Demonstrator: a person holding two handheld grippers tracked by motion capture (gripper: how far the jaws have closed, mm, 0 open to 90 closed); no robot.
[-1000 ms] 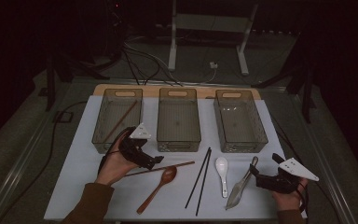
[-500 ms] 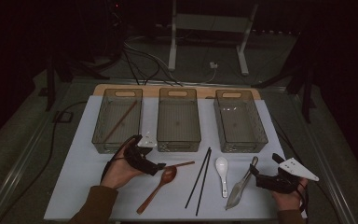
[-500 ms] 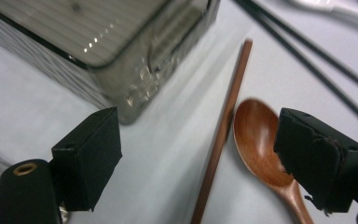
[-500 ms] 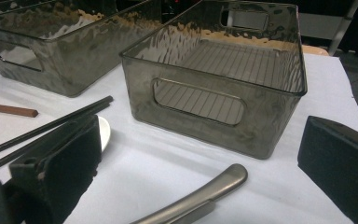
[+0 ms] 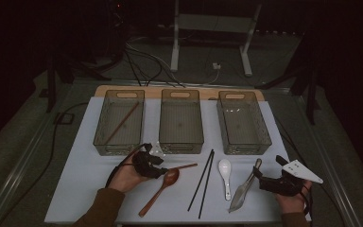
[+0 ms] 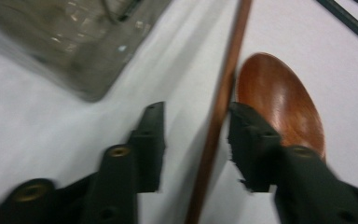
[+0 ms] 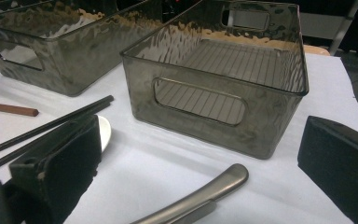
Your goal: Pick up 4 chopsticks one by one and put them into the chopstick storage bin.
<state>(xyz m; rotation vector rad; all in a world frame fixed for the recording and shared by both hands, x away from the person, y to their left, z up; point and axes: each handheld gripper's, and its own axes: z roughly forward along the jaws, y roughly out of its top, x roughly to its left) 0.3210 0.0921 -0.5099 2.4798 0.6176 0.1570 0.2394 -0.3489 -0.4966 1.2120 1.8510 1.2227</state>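
The step in hand looks like a pick-up of the brown chopstick by the left tool, probably as part of sorting the cutlery into the three clear bins, since a matching brown stick already lies in the left bin at the upper left of the table. In the left gripper view the jaws stand partly open with the chopstick running up between them, hard against the right-hand jaw and clear of the other; nothing is gripped yet. The wooden spoon lies just beside the stick on that same side, its bowl touching or nearly touching the jaw tip. The next move, as I judge it, calls for closing on the stick alone without catching the spoon's bowl, then lifting it clear toward the left bin. In the high view the left hand comes in from the lower left, palm over the tool, which points right along the table toward the spoon's bowl, below the gap between the left and middle bins. The right tool sits low at the lower right of the frame, held by the right hand, its jaws wide open and empty, with the metal spoon's handle lying between them on the table and the right bin ahead. The black chopsticks and white spoon lie between the two hands.
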